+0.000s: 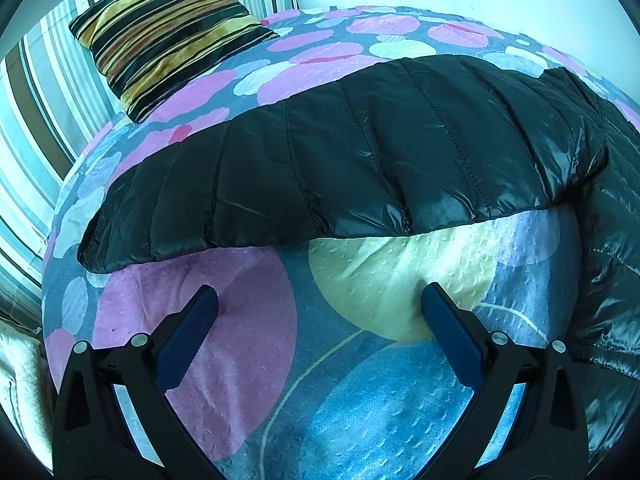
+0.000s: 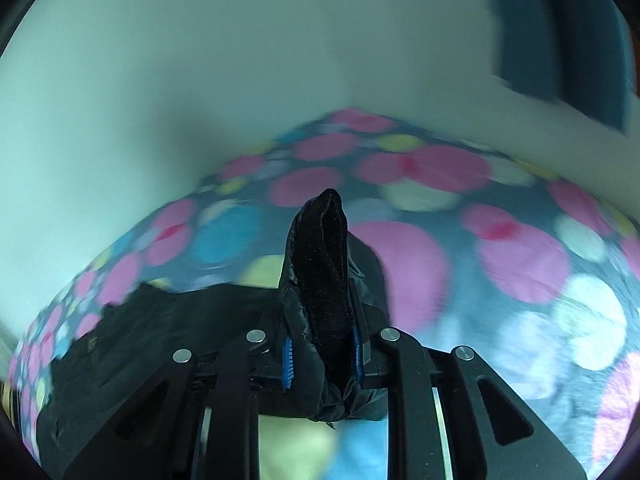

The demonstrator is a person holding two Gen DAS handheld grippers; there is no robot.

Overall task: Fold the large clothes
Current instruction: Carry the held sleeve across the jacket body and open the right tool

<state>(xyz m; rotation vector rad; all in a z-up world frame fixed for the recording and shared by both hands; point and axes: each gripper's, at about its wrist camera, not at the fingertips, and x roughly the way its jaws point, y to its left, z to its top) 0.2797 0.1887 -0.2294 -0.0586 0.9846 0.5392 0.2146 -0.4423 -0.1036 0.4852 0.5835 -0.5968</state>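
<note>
Spotted bedspread (image 1: 248, 360) under black jacket (image 1: 360, 152), striped cushion (image 1: 168, 36) beyond.

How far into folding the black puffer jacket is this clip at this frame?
Early to middle. Done: one quilted panel of the black puffer jacket lies across the spotted bedspread. In hand: the right gripper is shut on a cuff-like jacket end. The left gripper is open, holding nothing. Left: the jacket is no compact bundle yet.
</note>
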